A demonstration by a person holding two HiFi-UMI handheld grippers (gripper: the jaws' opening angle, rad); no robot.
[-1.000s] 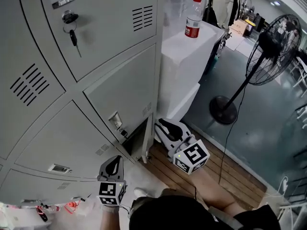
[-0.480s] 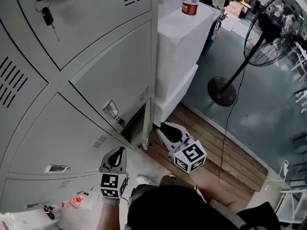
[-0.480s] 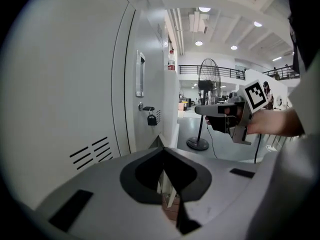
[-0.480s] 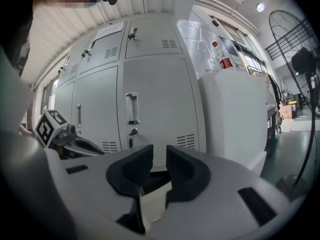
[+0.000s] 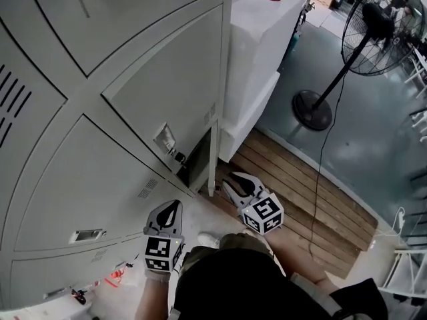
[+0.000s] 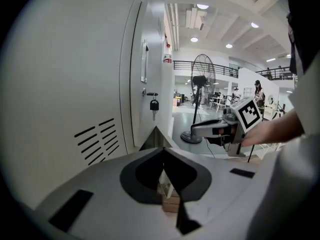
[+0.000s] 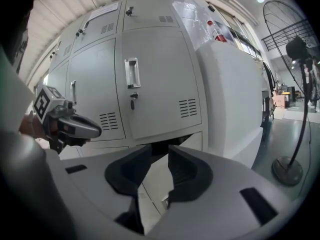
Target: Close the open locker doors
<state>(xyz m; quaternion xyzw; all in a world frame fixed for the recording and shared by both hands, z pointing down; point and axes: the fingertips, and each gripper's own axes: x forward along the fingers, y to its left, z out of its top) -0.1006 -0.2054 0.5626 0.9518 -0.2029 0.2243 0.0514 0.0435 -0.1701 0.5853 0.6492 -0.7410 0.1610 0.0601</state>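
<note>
Locker door (image 5: 211,169) at the bottom right corner of the locker bank (image 5: 120,179) is the one hanging ajar. It sticks out over the wooden slat floor (image 5: 300,185) with a dark gap behind it, and every other door I can see sits flush.

So I'd call this the approach step, nothing's touching it yet. The right gripper (image 5: 235,179) hangs just beside the door, on its outer side as far as I can tell. Its fingers are narrowly apart and empty, and they've just been opening. The left gripper (image 5: 170,209) is near the flush door one column over, fingers pinched together on nothing.

Next move, I reckon: lay the right fingers against the panel and push it toward the frame until it seats.

It's thin painted sheet steel, smooth, pale grey and flat. The neighbouring doors have louvre slots and small latches. It should swing easy but might bounce back.
</note>
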